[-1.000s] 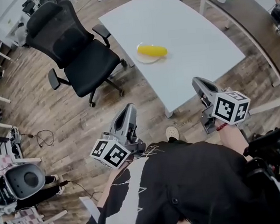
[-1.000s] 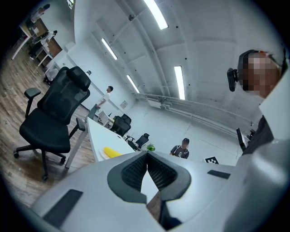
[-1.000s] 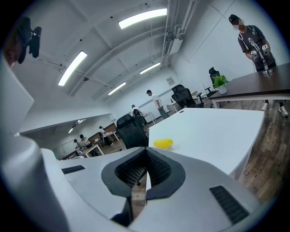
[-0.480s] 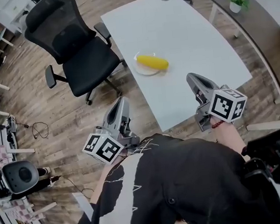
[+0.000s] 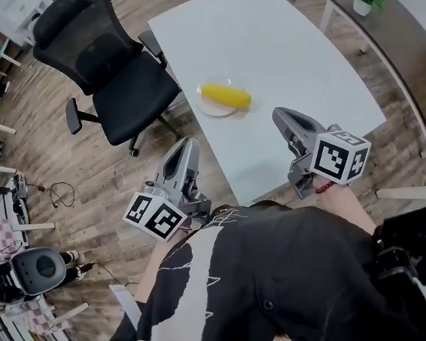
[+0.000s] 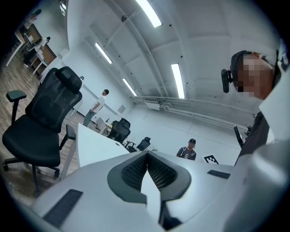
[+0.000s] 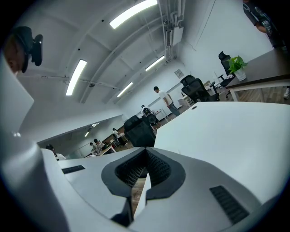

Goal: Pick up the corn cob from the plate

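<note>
The corn cob (image 5: 225, 96) lies on its side on a small white plate (image 5: 209, 111), which sits near the edge of the white counter (image 5: 298, 45) on the side of the black office chair (image 5: 113, 70). Nothing else is on the counter, so I judge the approach to the cob is free from my end.

I stand at the near end and hold both tools out in front of me, pointing forward toward the plate. I judge this a carrying posture for the approach, not a reach. My left tongs (image 5: 187, 146) hang over the wooden floor (image 5: 87, 185), beside the counter's edge. My right tongs (image 5: 280, 116) are above the counter's near corner. Both are well short of the cob.

In the left gripper view the ribbed pads meet at the tips with nothing between them, so the left tongs are closed and empty. The right gripper view shows the same: pads together, with only counter and room beyond them. Neither pair touches the cob, the plate or the counter. I judge that whichever pair takes the cob must first spread wider than the cob.
</note>
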